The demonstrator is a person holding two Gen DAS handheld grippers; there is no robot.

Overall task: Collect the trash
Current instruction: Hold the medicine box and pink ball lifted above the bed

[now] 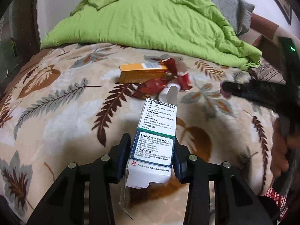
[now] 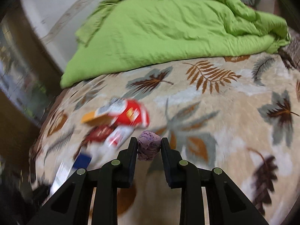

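In the left wrist view, the left gripper clamps a white medicine box between its pads, the box standing up off the leaf-patterned blanket with its open flap pointing away. Beyond it lie an orange box and crumpled red wrappers, touching one another, near a rumpled green quilt. At the right edge, the right gripper appears blurred. In the right wrist view, the right gripper pinches a crumpled purple paper ball between its fingertips, above the blanket. The remaining trash lies blurred to the left of it.
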